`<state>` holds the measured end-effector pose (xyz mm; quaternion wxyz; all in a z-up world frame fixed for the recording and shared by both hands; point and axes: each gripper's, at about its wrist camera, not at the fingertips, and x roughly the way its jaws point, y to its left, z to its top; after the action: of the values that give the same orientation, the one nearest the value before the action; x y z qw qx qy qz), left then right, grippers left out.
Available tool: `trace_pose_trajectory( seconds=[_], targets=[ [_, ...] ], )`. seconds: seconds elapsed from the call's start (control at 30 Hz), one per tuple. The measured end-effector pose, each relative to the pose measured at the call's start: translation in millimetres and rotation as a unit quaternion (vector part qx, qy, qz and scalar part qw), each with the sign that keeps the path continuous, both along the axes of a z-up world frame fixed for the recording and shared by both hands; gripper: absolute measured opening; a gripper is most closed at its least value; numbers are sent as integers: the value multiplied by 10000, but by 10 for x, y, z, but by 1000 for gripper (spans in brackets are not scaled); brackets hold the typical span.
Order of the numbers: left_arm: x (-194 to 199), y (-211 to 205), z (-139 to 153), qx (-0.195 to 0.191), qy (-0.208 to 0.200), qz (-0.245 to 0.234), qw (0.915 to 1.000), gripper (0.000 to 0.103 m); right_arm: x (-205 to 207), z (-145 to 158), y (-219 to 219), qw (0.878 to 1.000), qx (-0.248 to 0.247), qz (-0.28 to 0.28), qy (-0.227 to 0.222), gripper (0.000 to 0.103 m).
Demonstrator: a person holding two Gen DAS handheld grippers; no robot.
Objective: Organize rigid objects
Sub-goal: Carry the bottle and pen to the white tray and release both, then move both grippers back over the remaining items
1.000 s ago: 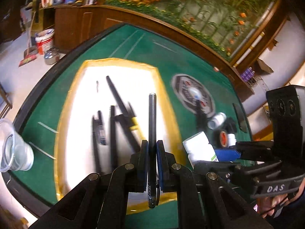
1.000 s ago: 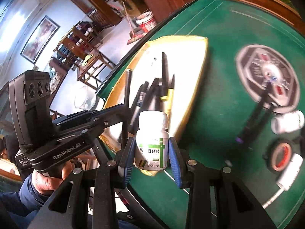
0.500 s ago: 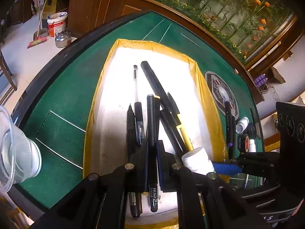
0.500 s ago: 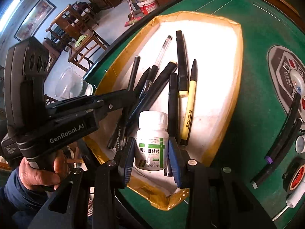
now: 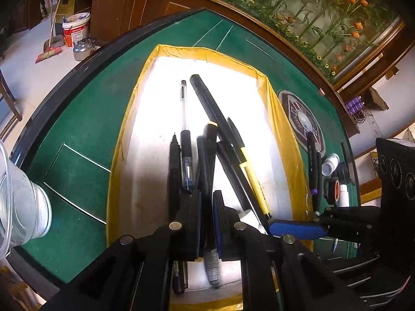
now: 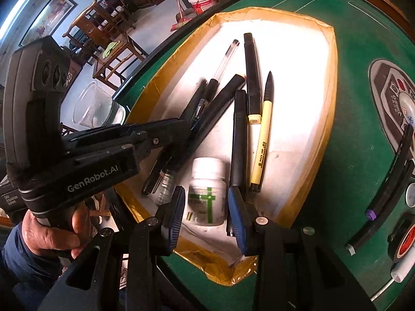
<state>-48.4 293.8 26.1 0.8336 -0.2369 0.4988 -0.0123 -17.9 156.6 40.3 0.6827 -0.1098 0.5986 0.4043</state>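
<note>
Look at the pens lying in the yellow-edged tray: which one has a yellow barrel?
The pen with the pale yellow barrel and black pointed cap, lying rightmost in the right wrist view beside the black highlighter. The other pens have black or clear barrels.

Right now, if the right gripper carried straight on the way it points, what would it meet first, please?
Most likely the white floor of the yellow-edged tray: the right gripper holds the white pill bottle low over it, beside the black marker, though depth is unclear.
</note>
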Motion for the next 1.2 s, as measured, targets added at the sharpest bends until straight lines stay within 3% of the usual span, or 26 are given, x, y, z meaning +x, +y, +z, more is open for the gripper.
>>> trace_pose_trajectory(
  seconds=[0.07, 0.23, 0.3, 0.5, 0.57, 0.7, 0.9, 1.2],
  targets=[
    [7, -46, 24, -5, 11, -39, 10000, 9, 5, 27, -46, 10000, 53, -27, 4, 34],
    [20, -204, 135, 38, -85, -130, 9999, 26, 65, 140, -308, 9992, 279, -299, 15, 34],
    [34, -297, 212, 82, -169, -198, 9996, 27, 98, 194, -464, 9982, 395, -459, 13, 34],
    [118, -616, 446, 194, -402, -443, 9980, 36, 230, 353, -1271, 9876, 858, -1312, 54, 34],
    [162, -769, 516, 191, -471, -590, 9970, 37, 256, 305, -1496, 9850, 797, -1528, 87, 34],
    [251, -1105, 594, 192, -542, -924, 9941, 49, 286, 39, -2055, 9753, 536, -2123, 280, 34],
    [364, -1642, 595, 179, -501, -1488, 9874, 55, 282, -252, -2544, 9667, 321, -2477, 560, 34],
    [476, -2333, 608, 202, -467, -2118, 9760, 64, 285, -300, -3065, 9562, 170, -2871, 537, 33]
  ],
)
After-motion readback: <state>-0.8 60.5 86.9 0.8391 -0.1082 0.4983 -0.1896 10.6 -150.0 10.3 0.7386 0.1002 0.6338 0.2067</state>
